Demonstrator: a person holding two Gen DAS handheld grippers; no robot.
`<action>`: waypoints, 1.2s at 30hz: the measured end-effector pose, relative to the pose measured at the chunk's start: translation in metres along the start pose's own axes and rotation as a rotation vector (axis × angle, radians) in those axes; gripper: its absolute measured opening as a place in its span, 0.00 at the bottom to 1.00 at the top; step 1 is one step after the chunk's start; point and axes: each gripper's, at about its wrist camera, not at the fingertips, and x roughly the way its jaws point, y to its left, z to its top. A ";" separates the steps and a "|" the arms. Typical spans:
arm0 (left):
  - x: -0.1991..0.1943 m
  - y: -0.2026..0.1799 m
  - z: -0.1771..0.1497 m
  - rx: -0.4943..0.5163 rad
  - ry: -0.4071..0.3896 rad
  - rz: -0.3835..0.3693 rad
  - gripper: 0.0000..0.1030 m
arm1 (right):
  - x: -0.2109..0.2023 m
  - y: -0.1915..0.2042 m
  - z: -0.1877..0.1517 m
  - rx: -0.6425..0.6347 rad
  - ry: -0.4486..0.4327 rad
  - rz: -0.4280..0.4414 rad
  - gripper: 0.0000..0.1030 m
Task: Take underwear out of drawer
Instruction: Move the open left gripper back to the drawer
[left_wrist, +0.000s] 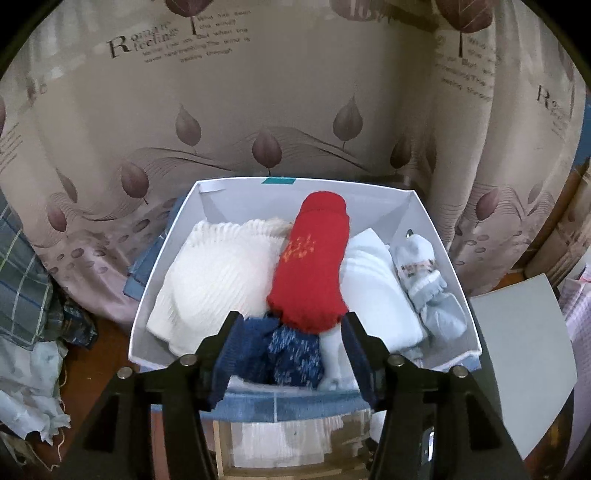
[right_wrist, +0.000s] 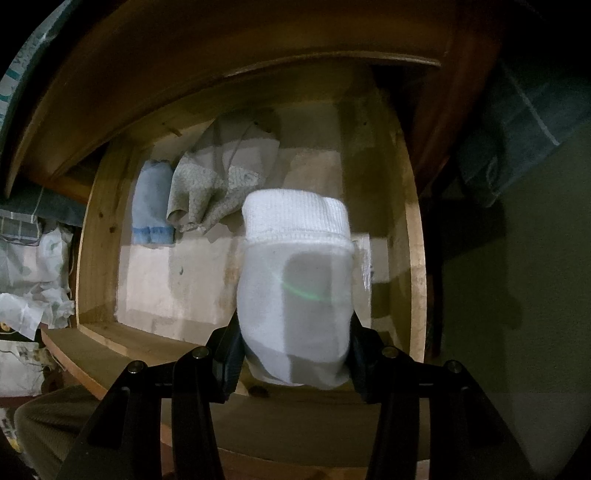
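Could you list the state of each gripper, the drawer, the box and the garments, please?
left gripper: open over the box, nothing held.
right gripper: shut on the white garment, above the drawer.
wooden drawer: open, with two folded pieces still inside.
white box: open-topped, filled with clothes.
red garment: lying on top of the others.

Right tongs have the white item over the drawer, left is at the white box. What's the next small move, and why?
Probably lift the right tongs and carry the white garment toward the white box. The pads press on it from both sides, and it hangs above the wooden drawer. The left tongs stand open over a dark blue piece at the box's near edge, gripping nothing.
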 end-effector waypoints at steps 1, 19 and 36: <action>-0.002 0.002 -0.005 -0.004 0.001 -0.006 0.54 | 0.000 0.000 0.000 -0.001 -0.001 -0.003 0.44; 0.020 0.060 -0.148 -0.094 0.043 0.161 0.54 | 0.004 0.000 -0.002 -0.029 -0.003 -0.064 0.44; 0.099 0.092 -0.211 -0.194 0.110 0.189 0.54 | 0.009 0.011 -0.004 -0.065 -0.015 -0.127 0.44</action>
